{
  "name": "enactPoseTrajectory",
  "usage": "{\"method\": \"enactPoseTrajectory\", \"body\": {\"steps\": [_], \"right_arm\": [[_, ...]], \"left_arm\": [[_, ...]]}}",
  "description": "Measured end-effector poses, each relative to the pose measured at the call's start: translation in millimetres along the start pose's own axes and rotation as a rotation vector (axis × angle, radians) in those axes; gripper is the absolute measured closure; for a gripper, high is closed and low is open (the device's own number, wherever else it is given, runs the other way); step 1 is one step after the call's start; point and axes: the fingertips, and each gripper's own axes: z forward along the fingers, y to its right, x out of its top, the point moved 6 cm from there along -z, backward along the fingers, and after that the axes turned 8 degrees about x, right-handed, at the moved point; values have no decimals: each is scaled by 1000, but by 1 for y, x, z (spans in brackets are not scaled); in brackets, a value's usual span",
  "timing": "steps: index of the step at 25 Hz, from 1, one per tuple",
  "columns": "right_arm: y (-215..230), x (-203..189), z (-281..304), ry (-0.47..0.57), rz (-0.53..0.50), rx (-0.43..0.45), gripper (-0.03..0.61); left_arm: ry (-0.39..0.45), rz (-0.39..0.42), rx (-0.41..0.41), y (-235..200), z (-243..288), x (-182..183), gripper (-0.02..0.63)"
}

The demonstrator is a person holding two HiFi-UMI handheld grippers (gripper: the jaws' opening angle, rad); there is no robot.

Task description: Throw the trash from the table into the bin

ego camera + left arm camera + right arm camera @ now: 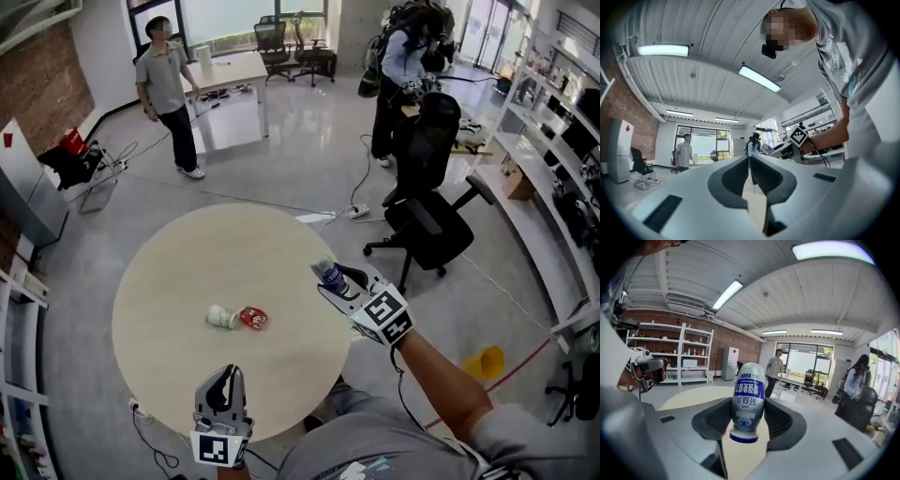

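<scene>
A silvery-white bottle [748,401] with a blue label band and blue cap shows between the black ribbed pads of the pale grey right gripper [328,278]. Its cube bears black-and-white square markers, as does that of the grey-and-black left gripper [225,375]. The round table [178,272] is cream, the wrapper [253,318] red, the cup [221,318] white and the bin [484,362] yellow against a grey floor [309,159].

Right gripper [336,281] with a bottle [328,273] over the round table [187,262]; white cup [221,318] beside red wrapper [253,318].
</scene>
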Motion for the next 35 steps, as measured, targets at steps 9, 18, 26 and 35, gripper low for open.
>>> {"method": "enactPoseTrajectory", "body": {"steps": [9, 18, 26, 35], "right_arm": [[-19, -19, -205, 37, 39, -362, 362], [-5, -85, -371, 27, 94, -626, 362], [3, -176, -551, 30, 168, -782, 362], [42, -298, -754, 3, 245, -924, 362]], "left_arm": [[35, -69, -283, 71, 26, 10, 548], [42, -90, -526, 208, 83, -3, 548], [62, -38, -685, 383, 107, 0, 548], [28, -12, -790, 600, 156, -8, 548]]}}
